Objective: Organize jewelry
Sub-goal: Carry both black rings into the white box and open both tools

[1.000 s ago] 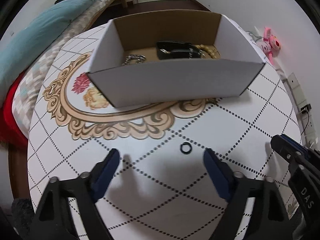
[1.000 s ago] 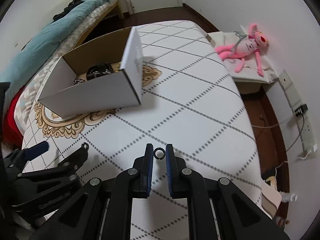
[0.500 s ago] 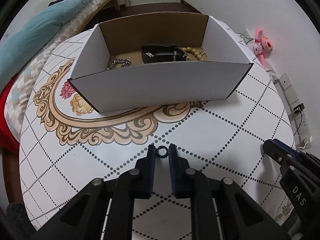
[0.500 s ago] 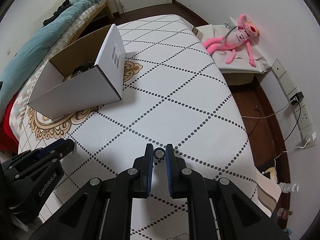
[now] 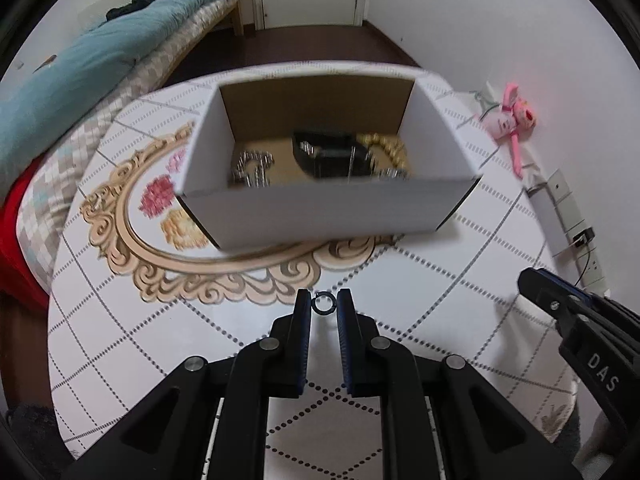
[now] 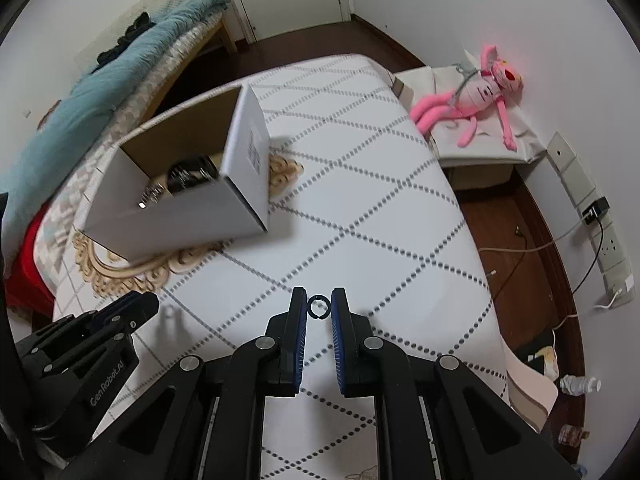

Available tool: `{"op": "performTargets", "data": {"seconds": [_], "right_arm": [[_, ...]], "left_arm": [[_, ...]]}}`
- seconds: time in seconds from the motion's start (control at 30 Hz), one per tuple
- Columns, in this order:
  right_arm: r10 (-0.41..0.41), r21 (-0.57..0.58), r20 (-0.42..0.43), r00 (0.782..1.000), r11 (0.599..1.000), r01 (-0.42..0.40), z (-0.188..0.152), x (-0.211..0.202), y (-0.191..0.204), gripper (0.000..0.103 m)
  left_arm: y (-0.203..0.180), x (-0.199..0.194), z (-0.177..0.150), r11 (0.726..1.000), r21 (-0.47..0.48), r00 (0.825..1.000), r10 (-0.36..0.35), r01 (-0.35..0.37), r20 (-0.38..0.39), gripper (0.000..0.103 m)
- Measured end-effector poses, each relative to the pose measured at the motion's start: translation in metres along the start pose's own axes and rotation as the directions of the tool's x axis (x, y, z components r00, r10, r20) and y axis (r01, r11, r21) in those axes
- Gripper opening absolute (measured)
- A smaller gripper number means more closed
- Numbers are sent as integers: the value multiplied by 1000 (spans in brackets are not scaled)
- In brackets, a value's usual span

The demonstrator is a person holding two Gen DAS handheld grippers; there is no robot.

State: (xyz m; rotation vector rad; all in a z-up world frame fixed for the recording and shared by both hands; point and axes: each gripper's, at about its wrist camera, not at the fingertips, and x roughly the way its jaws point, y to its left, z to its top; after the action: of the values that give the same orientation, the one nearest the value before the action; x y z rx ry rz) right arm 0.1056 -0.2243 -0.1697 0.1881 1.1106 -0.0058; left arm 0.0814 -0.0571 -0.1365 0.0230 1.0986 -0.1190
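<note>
My left gripper (image 5: 324, 305) is shut on a small black ring (image 5: 323, 303), held above the table in front of the open cardboard box (image 5: 320, 212). The box holds a silver chain (image 5: 252, 166), a black piece (image 5: 332, 152) and gold beads (image 5: 386, 146). My right gripper (image 6: 319, 307) is shut on another small black ring (image 6: 319, 306), held above the table to the right of the box (image 6: 180, 212). Each gripper shows in the other's view: the right one (image 5: 576, 320) at the right edge, the left one (image 6: 88, 344) at lower left.
The round table (image 6: 380, 200) has a white diamond-patterned cloth with a gold ornament. A bed with a teal blanket (image 5: 80, 60) lies to the left. A pink plush toy (image 6: 476, 96) lies on a low stand at right. Wall sockets and cables (image 6: 592, 216) are on the right.
My left gripper closed on the ring that lay on the table, lifted it and moved toward the box. My right gripper rose and kept hold of its ring.
</note>
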Motion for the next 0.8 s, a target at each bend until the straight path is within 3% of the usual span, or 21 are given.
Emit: {"op": "performTargets", "data": {"seconds": [0.2, 0.43, 0.57, 0.8], "right_arm": [[64, -8, 41, 997, 998, -64, 20, -23, 15, 13], [171, -50, 45, 984, 984, -169, 76, -27, 48, 13], [189, -77, -1, 982, 979, -188, 116, -4, 69, 13], [133, -133, -149, 980, 979, -153, 159, 43, 89, 14]], "left_arm": [[9, -34, 27, 998, -34, 997, -55, 57, 53, 10], [38, -31, 85, 990, -79, 994, -112, 113, 13, 10], [52, -12, 116, 990, -89, 993, -114, 110, -39, 11], [63, 8, 148, 992, -111, 990, -77, 64, -118, 16]]}}
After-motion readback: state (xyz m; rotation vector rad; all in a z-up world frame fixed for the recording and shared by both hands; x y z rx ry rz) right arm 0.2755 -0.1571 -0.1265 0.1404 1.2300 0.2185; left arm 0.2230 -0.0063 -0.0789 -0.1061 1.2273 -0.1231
